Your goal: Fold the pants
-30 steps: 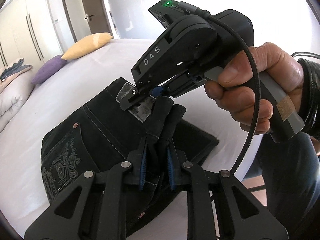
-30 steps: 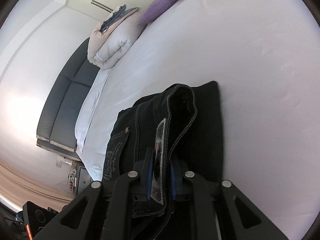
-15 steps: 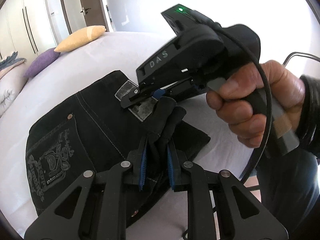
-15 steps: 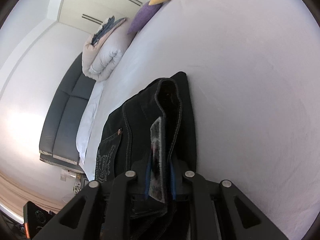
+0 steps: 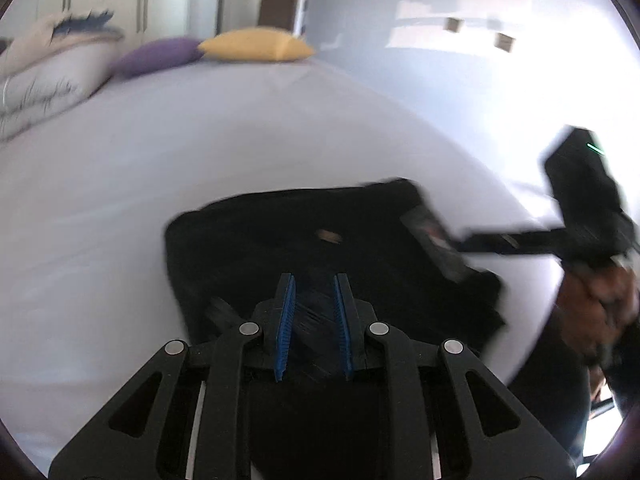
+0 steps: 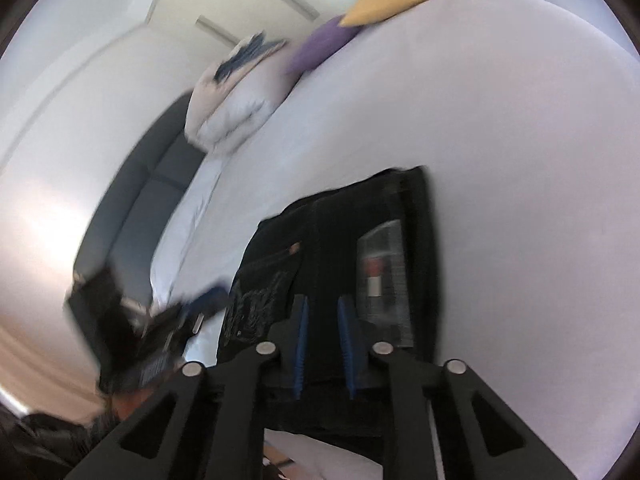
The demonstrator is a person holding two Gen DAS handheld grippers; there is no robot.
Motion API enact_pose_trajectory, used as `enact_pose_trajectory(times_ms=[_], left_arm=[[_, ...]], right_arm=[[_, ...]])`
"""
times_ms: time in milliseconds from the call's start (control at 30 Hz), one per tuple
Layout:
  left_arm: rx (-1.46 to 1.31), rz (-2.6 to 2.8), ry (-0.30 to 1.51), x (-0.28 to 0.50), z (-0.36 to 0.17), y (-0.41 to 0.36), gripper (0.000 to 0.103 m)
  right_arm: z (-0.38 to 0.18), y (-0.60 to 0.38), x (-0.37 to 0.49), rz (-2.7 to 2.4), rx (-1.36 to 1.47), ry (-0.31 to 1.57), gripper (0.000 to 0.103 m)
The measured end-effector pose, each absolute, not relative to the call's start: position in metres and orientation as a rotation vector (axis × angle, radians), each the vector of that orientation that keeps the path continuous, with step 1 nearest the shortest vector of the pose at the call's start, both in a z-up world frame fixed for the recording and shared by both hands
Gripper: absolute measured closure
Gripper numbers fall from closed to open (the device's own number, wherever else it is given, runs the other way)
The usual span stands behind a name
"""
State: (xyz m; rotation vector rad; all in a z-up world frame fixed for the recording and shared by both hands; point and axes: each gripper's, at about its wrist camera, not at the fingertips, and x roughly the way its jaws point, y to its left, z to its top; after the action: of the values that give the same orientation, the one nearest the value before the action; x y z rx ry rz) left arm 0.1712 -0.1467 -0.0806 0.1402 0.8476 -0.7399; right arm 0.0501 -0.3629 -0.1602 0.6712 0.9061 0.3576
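- The pants (image 6: 336,248) are black, with a pale printed design on the back pocket (image 6: 256,304) and a grey label (image 6: 382,276) marked red and white.
- The bed sheet (image 5: 200,140) is white.
- One pillow (image 5: 256,44) is yellow, another pillow (image 5: 156,54) purple.
- The gripper pads (image 5: 285,324) are blue on black fingers.

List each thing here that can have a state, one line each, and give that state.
Pants: folded, lying on the bed, waist label up.
Left claw: nearly shut, dark cloth between its pads.
Right claw: nearly shut over the pants; grip unclear.
Duvet: folded.
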Motion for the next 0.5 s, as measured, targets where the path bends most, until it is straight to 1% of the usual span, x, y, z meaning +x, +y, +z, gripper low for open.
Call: enact_pose_trajectory(times_ms=[33,100,133,167,400,500], left_arm=[[0.141,-0.724,0.875,0.192,-0.081,-0.131,0.084],[0.134,-0.686,0.927,0.223,-0.098,-0.129,0.084],[0.125,-0.682,0.951,0.233,-0.106,-0.127,0.084],[0.109,-0.687,0.974,0.239,-0.114,-0.126,0.085],[0.193,-0.656,0.91,0.197,-0.126,-0.129,0.085],[0.209,-0.641,0.888,0.164,-0.12,-0.126,0.085]], right_arm=[[-0.163,-0.358,0.056,0.36,0.659,0.926,0.089],[-0.176,-0.356,0.065,0.33,0.658,0.967,0.091],[-0.184,-0.358,0.068,0.3,0.659,0.995,0.094],[-0.191,-0.36,0.068,0.277,0.657,1.012,0.103],[-0.199,-0.36,0.051,0.263,0.655,0.985,0.103],[-0.199,-0.356,0.043,0.248,0.646,0.977,0.103]])
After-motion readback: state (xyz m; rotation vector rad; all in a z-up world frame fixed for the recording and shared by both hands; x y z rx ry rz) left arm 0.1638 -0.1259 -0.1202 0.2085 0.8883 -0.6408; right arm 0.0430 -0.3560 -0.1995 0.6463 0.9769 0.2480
